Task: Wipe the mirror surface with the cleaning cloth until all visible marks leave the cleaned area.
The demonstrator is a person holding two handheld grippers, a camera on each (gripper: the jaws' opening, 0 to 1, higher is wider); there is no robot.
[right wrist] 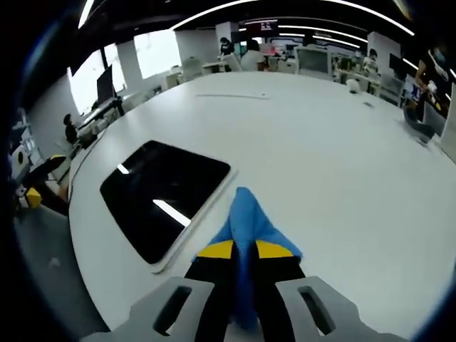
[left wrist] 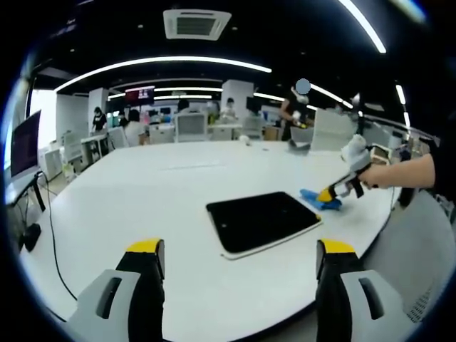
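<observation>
Jaws of the right gripper (right wrist: 244,251) are closed on a blue cleaning cloth (right wrist: 249,221), whose free fold spills forward onto the worktop (right wrist: 320,142); jaws of the left gripper (left wrist: 241,265) stand wide apart and hold nothing, hovering over the near edge of the worktop. In the left gripper view the right gripper (left wrist: 329,194) appears from the right, carried by a person's hand (left wrist: 385,174), with the cloth (left wrist: 318,200) resting just beside the mirror's far right corner.

The mirror (right wrist: 162,194) (a dark, rounded rectangle with a pale rim) lies flat near the worktop's edge, and its glass reflects two ceiling light strips. No marks can be made out on it at this size. The cloth touches or nearly touches the mirror's rim but does not yet lie on the glass, so wiping appears not to have begun.

Risks, as judged from this arrangement: the mirror is unrestrained and close to the worktop edge, so a firm sideways stroke could slide it toward or over that edge. The cloth is pinched by a narrow fold, so drag against the glass could pull it free. Hard jaw tips could also scrape the glass if the cloth bunches.

Surface and room: a broad, white, curved worktop in an open-plan office with ring-shaped ceiling lights, a ceiling vent, monitors, and several people at distant desks.
</observation>
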